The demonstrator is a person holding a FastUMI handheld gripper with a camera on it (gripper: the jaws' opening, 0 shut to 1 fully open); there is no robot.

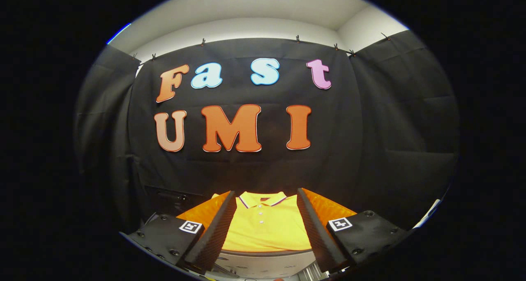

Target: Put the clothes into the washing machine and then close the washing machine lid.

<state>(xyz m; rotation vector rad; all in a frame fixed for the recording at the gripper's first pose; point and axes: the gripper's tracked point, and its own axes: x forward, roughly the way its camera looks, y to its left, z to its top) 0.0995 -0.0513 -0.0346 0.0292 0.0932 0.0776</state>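
Gripper-mounted fisheye, level and forward, polo shirt (267,225) close ahead.

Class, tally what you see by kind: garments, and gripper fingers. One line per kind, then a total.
Folded yellow polo shirt with striped collar, beyond and between the open fingers: 1
Black-padded orange gripper fingers: 2
Total: 3

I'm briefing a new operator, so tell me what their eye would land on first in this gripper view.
A bright yellow polo shirt, folded flat with its buttoned collar pointing away, lies just ahead of the gripper, framed in the gap between its two fingers. Those fingers stand wide open, touching nothing, with orange sides and dark ribbed pads. The shirt rests on a pale grey surface whose edge shows below it.
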